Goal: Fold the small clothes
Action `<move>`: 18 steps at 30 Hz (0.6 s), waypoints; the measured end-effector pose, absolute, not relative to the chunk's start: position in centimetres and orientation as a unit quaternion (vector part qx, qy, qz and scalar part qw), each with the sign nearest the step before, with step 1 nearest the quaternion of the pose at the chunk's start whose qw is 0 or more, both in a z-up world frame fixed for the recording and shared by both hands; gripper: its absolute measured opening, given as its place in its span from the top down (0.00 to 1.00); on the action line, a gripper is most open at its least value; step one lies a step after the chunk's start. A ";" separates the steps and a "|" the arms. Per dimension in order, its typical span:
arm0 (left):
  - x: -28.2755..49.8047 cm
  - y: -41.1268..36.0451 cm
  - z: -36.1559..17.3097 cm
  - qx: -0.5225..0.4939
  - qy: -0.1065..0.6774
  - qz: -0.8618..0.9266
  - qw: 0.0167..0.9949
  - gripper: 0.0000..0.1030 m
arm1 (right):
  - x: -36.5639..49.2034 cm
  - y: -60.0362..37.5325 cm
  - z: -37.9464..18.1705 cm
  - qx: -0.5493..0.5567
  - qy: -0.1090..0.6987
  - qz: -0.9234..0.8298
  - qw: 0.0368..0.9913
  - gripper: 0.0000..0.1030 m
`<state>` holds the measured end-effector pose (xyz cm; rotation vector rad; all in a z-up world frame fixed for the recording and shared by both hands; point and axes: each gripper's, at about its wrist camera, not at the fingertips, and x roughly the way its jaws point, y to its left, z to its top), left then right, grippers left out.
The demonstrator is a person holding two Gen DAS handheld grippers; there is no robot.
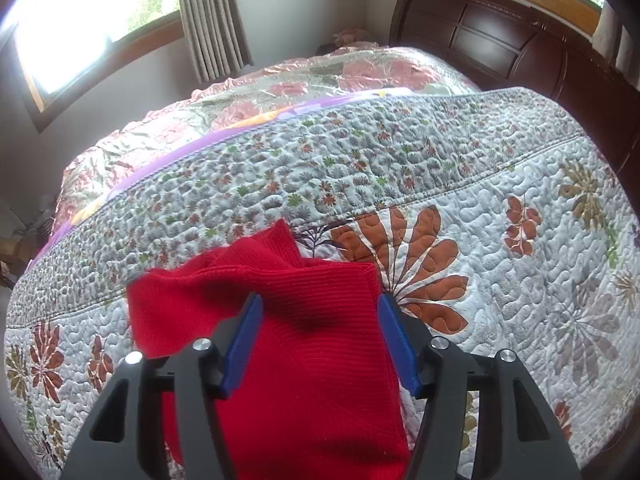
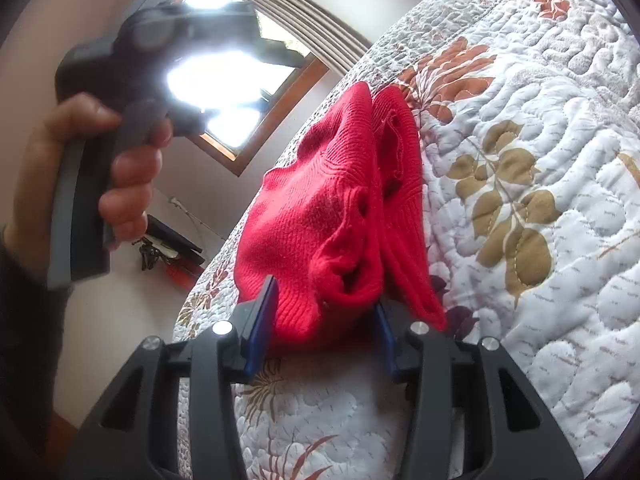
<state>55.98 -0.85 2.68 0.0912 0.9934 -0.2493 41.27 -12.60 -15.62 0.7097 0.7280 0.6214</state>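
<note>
A red ribbed knit garment (image 1: pixel 304 360) lies on the flowered quilt (image 1: pixel 500 288), with a folded flap pointing away at its far end. My left gripper (image 1: pixel 320 312) is open, and its blue fingers (image 1: pixel 244 340) straddle the cloth from above. In the right wrist view the same red garment (image 2: pixel 320 208) is bunched into a heap of folds. My right gripper (image 2: pixel 324 312) is open, with the near end of the heap between its blue fingers (image 2: pixel 262 320). A hand (image 2: pixel 80 168) grips the left tool's grey handle (image 2: pixel 84 224) at the upper left.
The quilt covers a wide bed with a dark wooden headboard (image 1: pixel 500 40) at the far right. A pink flowered cover (image 1: pixel 280 88) lies beyond the quilt. Curtains (image 1: pixel 212 16) and a bright window (image 1: pixel 88 12) are behind. The bed's edge (image 2: pixel 224 256) drops toward a shelf (image 2: pixel 172 240).
</note>
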 end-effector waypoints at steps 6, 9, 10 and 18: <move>49.8 5.2 0.8 0.020 0.476 -0.168 0.863 0.31 | 41.9 -13.1 -15.5 0.363 0.357 0.340 0.790 0.41; 46.8 6.6 -0.7 0.053 0.478 -0.187 0.857 0.31 | 43.6 -13.3 -15.2 0.368 0.402 0.360 0.757 0.42; 46.0 6.7 -1.1 0.066 0.475 -0.197 0.855 0.31 | 44.2 -13.4 -15.2 0.371 0.420 0.359 0.746 0.51; 42.6 7.4 -1.6 0.024 0.445 -0.295 0.845 0.31 | 44.4 -15.7 -14.2 0.365 0.457 0.337 0.738 0.94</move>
